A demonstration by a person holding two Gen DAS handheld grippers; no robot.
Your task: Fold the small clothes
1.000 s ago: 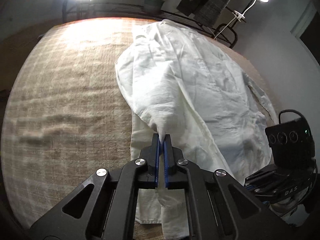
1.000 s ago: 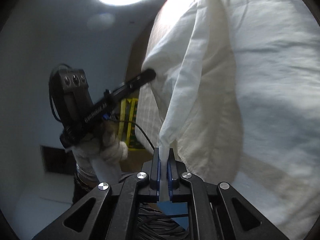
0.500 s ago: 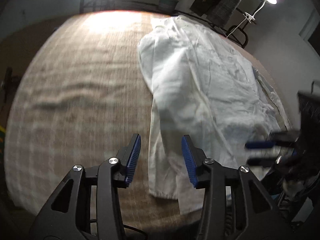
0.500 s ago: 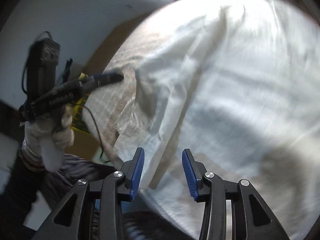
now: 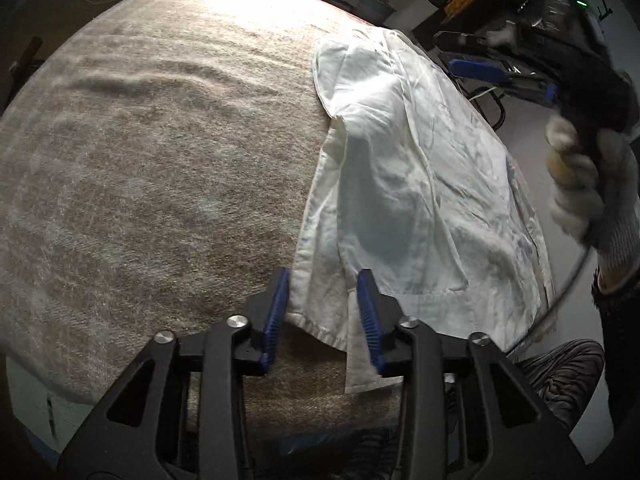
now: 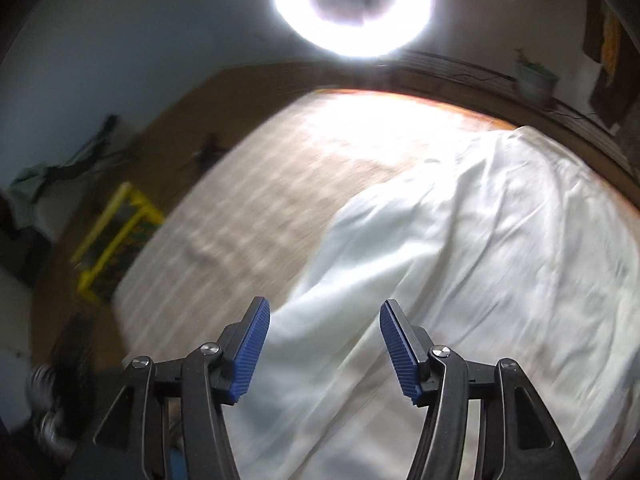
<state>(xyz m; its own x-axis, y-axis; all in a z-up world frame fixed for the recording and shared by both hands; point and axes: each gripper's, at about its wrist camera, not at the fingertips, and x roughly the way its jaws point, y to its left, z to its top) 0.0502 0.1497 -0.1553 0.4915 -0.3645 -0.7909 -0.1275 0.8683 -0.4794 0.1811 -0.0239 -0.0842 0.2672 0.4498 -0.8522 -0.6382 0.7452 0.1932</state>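
A white garment (image 5: 412,184) lies spread on the right half of a tan cloth-covered table (image 5: 160,152), with one side folded over itself. My left gripper (image 5: 322,292) is open and empty, just above the garment's near hem. My right gripper (image 6: 324,328) is open and empty, raised over the garment (image 6: 460,280). In the left wrist view the right gripper (image 5: 478,68) shows blurred beyond the garment's far right side, held by a gloved hand (image 5: 580,188).
A bright ring light (image 6: 352,4) hangs over the table's far edge. A yellow frame (image 6: 116,236) stands on the floor at the left. A potted plant (image 5: 376,0) and dark racks stand behind the table. The table's near edge (image 5: 120,412) is below my left gripper.
Both grippers were shut on the garment's edge, holding it up. They opened and let go, and the garment dropped flat. Both grippers then drew back; the right swung up and away.
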